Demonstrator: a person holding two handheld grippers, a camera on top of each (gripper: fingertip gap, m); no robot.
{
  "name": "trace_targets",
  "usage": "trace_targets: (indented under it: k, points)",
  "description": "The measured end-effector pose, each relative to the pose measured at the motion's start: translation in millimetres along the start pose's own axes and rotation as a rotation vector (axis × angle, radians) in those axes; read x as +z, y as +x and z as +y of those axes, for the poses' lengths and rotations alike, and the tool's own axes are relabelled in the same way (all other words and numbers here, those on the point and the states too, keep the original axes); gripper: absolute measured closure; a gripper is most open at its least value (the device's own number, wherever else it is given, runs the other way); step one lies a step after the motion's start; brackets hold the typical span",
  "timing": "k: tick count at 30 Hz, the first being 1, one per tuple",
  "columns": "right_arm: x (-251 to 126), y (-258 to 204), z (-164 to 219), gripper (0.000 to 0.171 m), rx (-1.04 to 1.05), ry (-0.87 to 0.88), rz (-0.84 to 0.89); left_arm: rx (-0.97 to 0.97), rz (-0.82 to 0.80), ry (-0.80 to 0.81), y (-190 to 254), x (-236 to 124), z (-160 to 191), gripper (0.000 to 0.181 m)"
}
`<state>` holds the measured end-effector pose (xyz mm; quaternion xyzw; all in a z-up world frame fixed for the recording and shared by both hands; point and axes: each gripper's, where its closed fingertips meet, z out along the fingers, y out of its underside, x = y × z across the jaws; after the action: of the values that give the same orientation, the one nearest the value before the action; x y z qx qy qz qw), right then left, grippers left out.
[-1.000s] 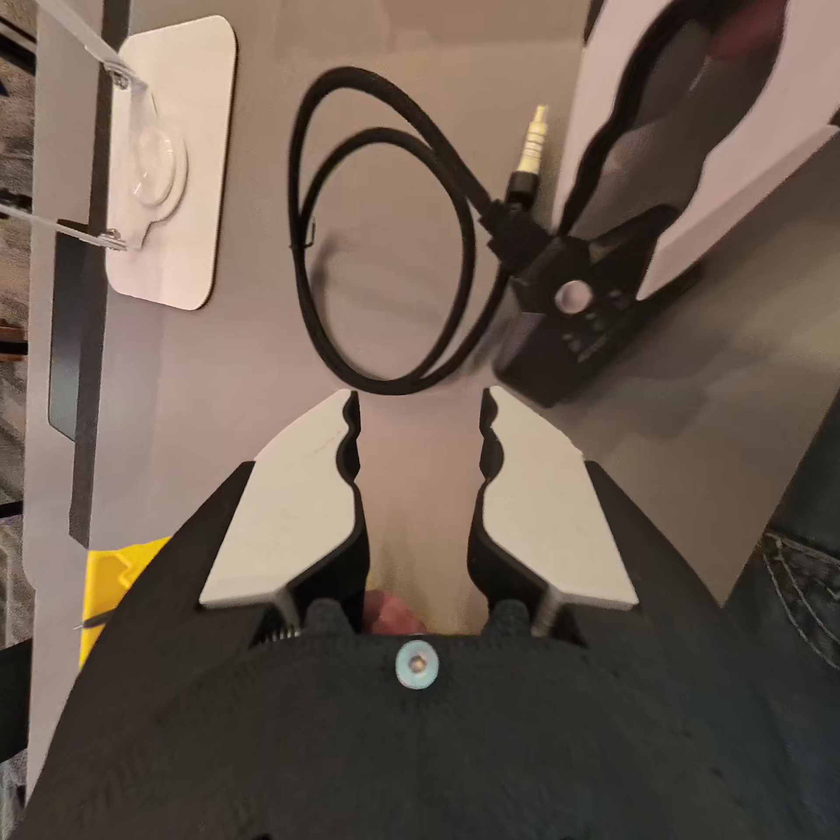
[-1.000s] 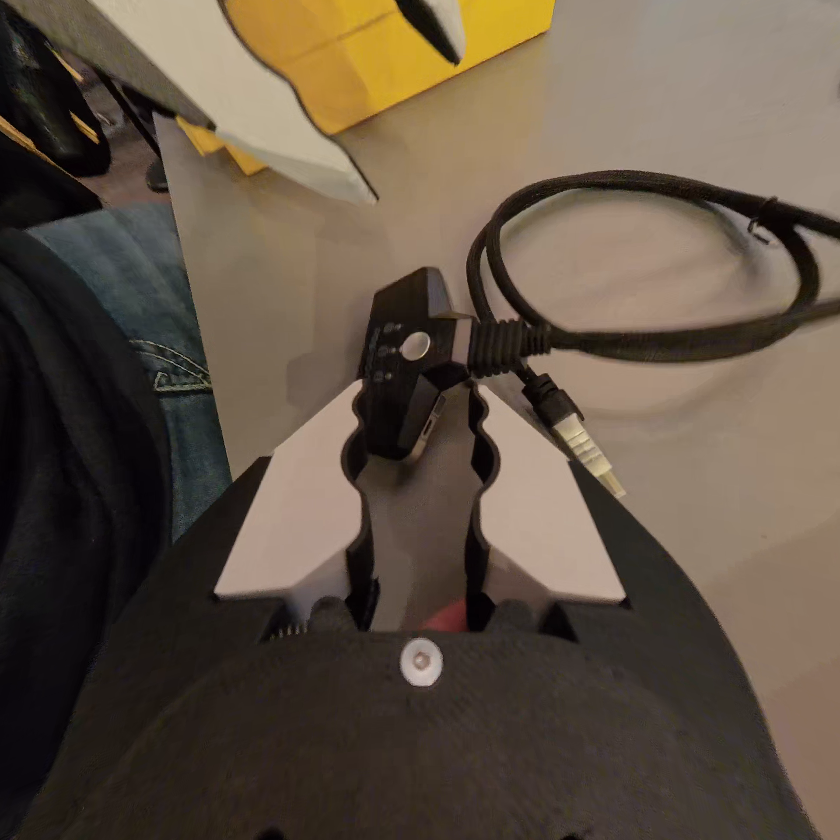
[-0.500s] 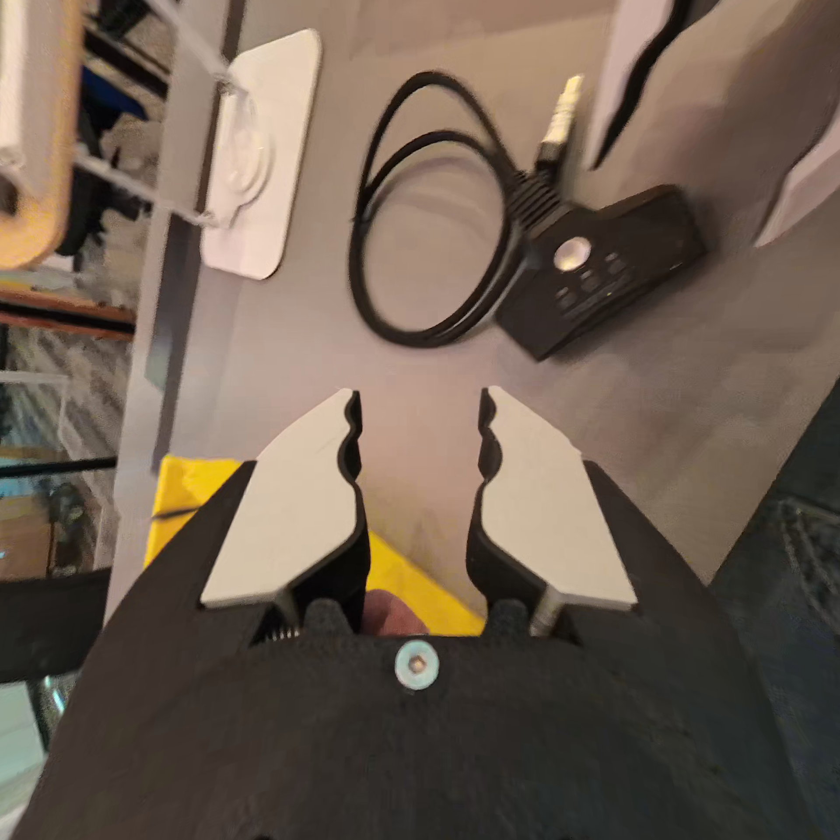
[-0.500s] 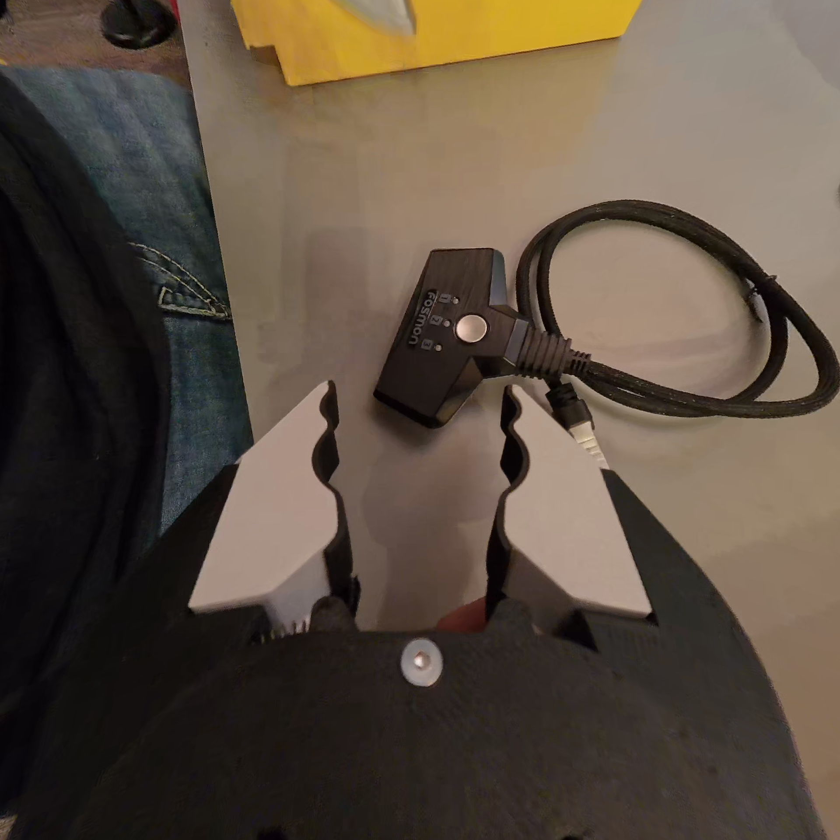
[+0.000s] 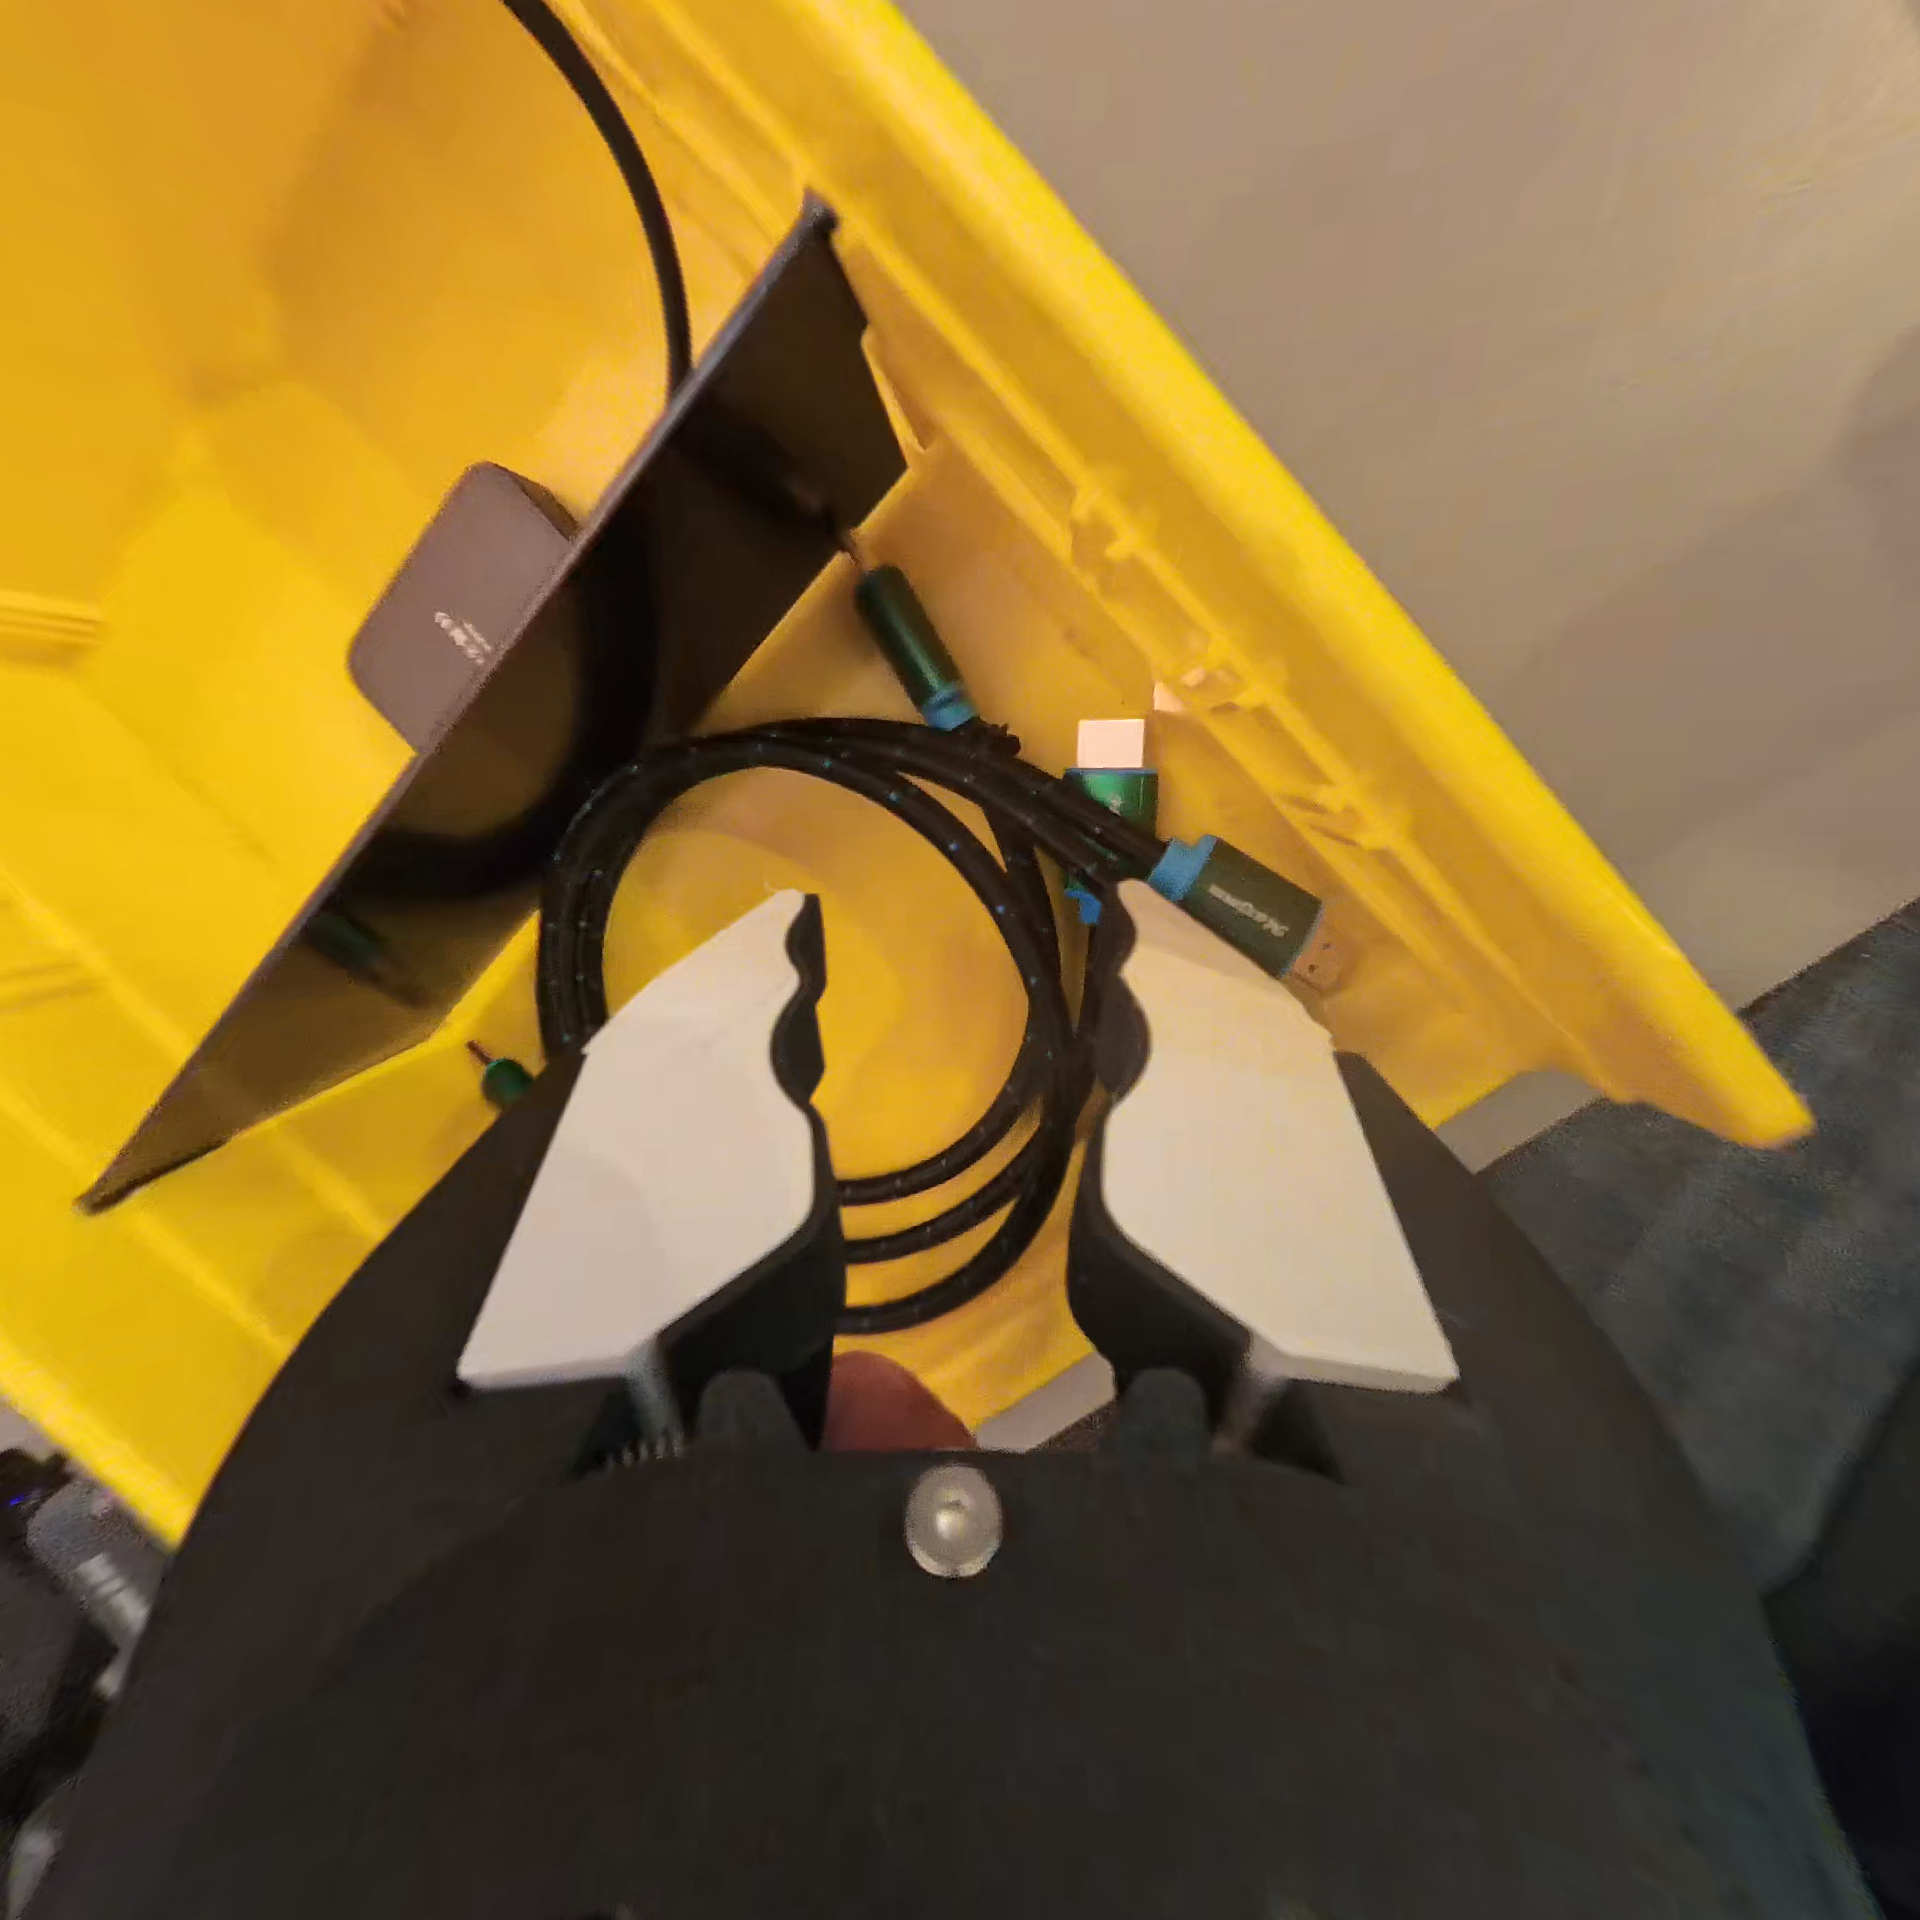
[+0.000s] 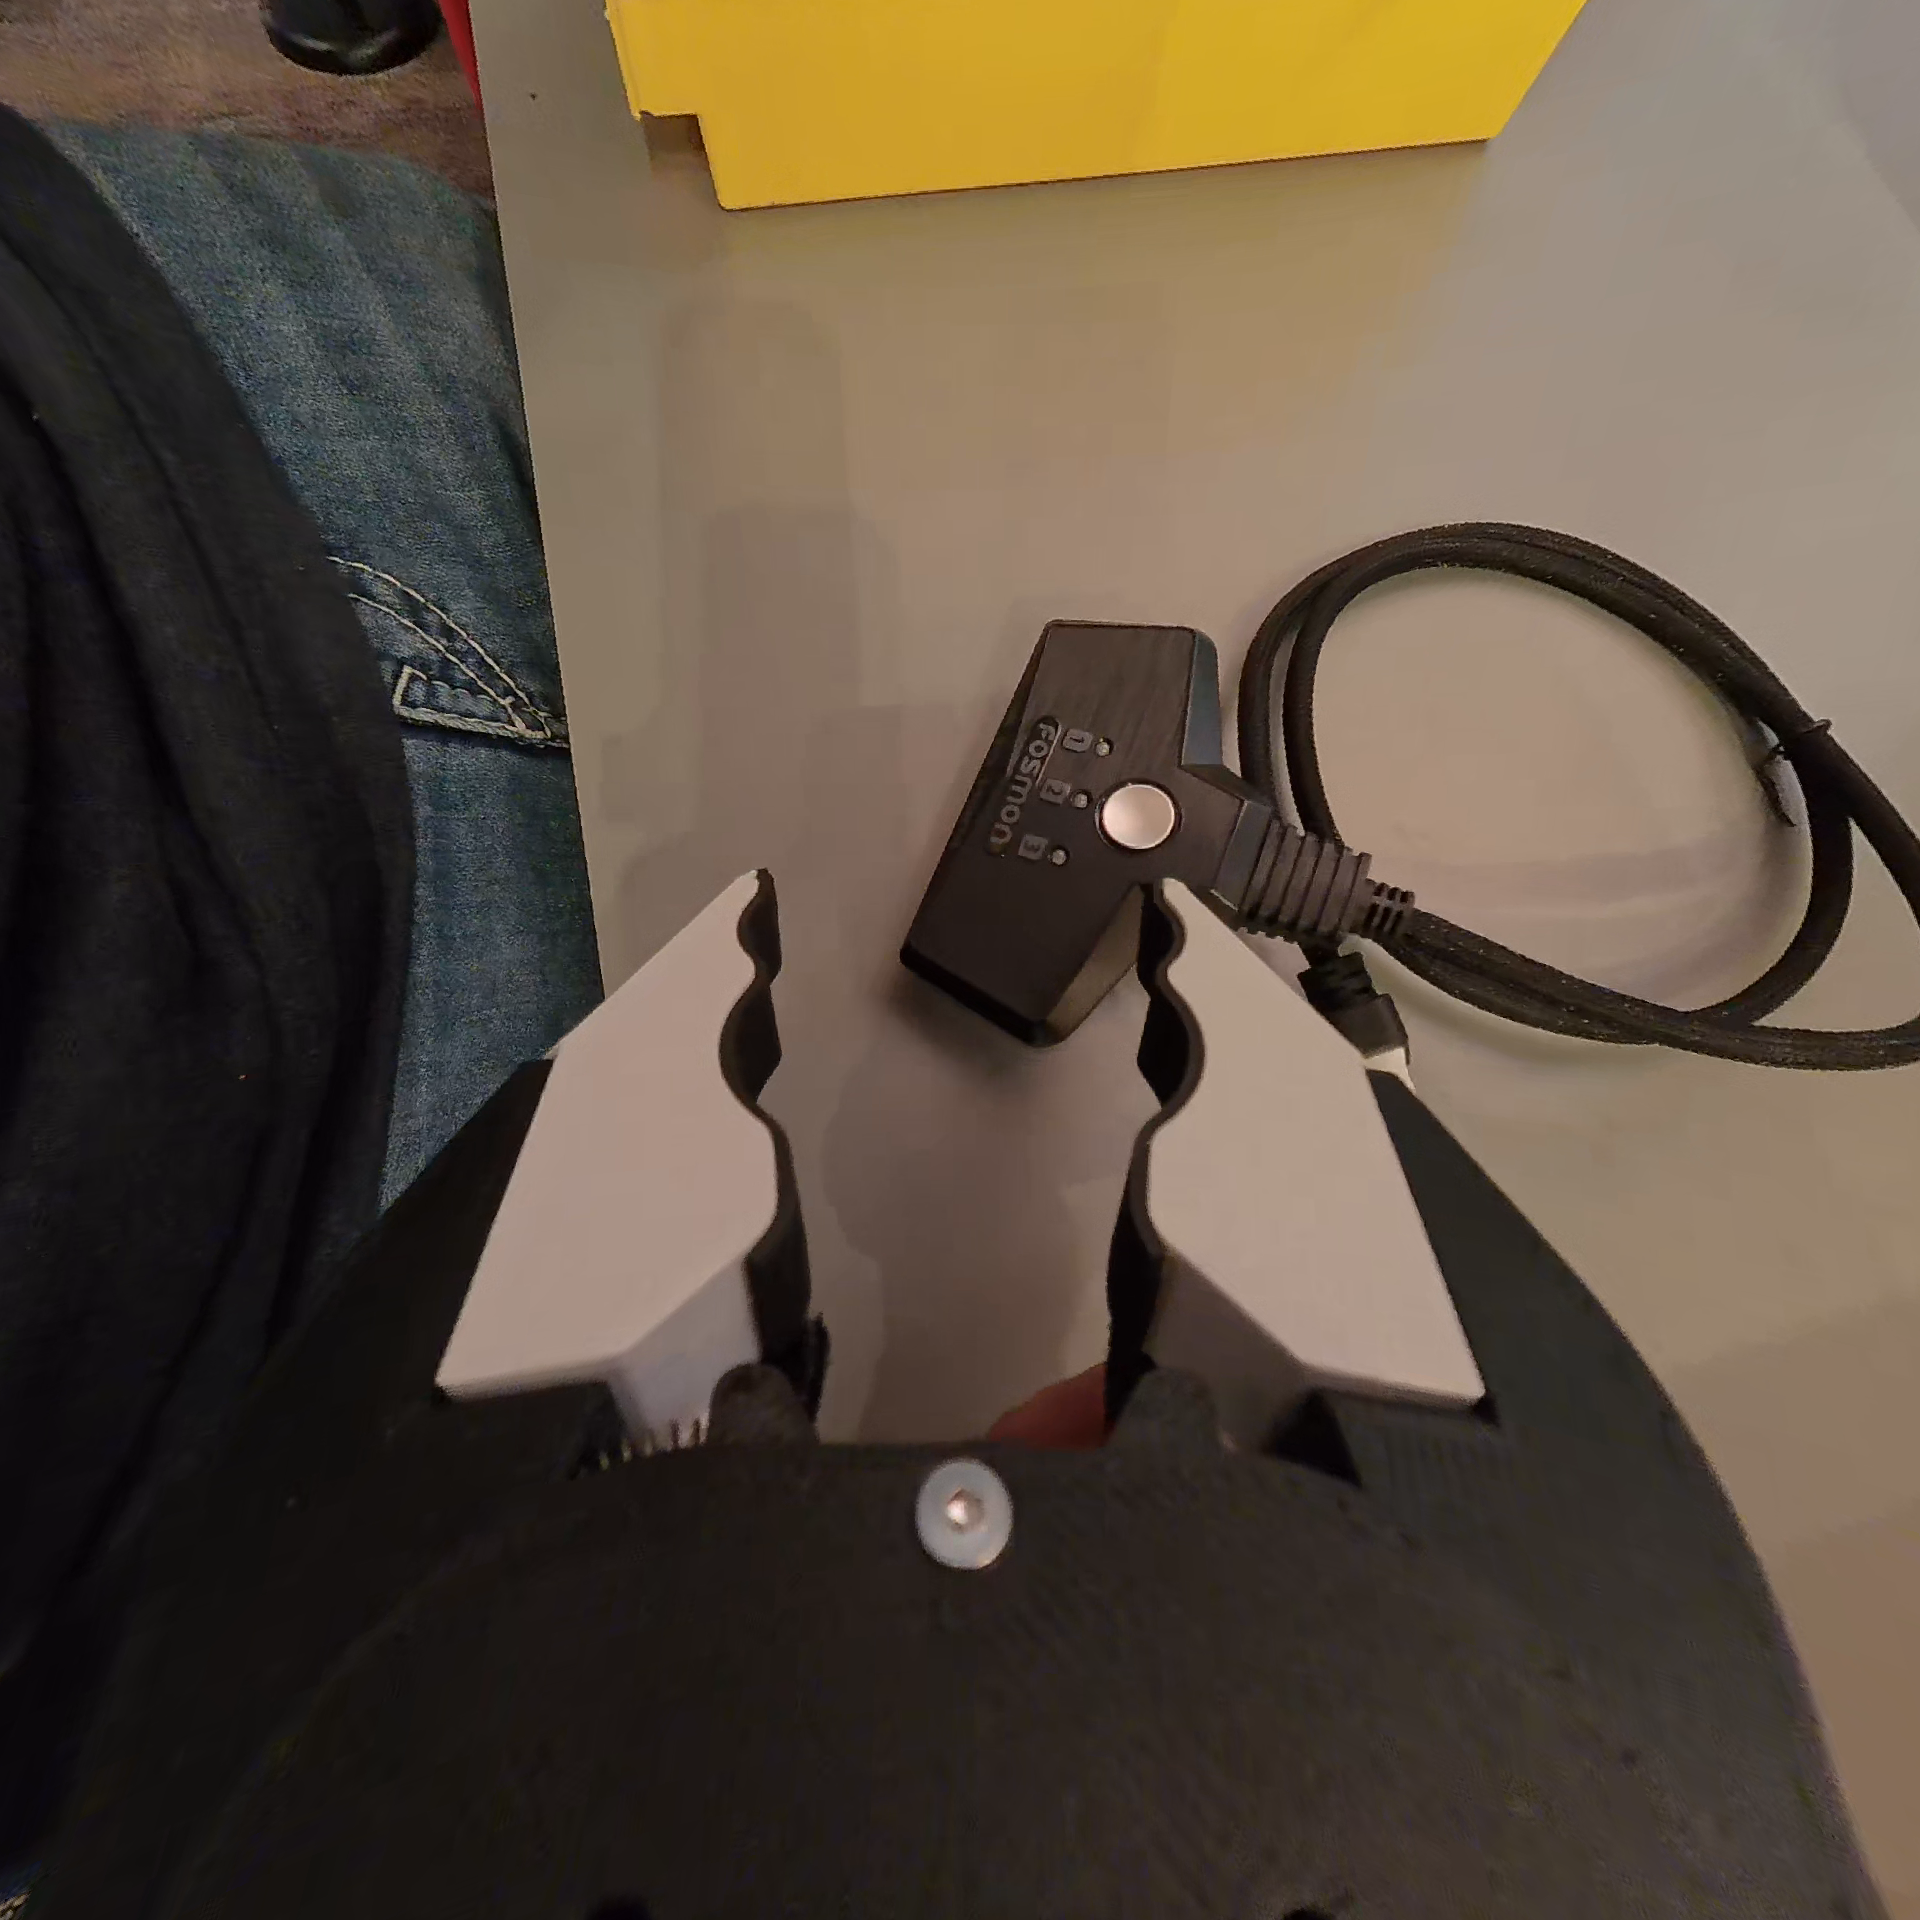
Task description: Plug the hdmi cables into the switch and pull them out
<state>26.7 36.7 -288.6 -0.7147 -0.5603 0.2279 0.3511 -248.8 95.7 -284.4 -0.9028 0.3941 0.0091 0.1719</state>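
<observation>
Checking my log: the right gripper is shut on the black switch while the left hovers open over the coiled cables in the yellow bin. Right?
Not quite: the right wrist view shows the right gripper open, the black switch lying free on the table. The rest holds.

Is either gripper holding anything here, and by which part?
Nothing held. Left gripper is open above the coiled cable in the bin; right gripper is open beside the switch.

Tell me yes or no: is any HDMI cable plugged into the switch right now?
No: the switch lies alone on the grey table, and the coiled HDMI cables sit in the yellow bin.
</observation>
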Motion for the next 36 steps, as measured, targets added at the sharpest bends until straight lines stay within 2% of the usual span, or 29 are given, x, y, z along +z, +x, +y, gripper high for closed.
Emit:
trace_targets:
  k: [9,15,26,36]
  points:
    - [0.2,1.5,-0.9,0.104,0.004,0.016,0.008,-0.037,0.037,-0.073,3.6,24.3,11.3,0.167]
    - [-3.7,5.4,-0.2,0.104,0.016,0.033,0.021,-0.019,-0.003,-0.061,-1.1,17.9,11.6,0.169]
    - [-5.3,8.2,-4.9,0.105,0.008,0.044,0.035,-0.051,-0.123,0.092,-28.5,-38.5,1.2,0.173]
    - [-6.3,8.1,-6.6,0.105,-0.001,0.046,0.04,-0.05,-0.246,0.296,-42.6,-98.6,-29.6,0.176]
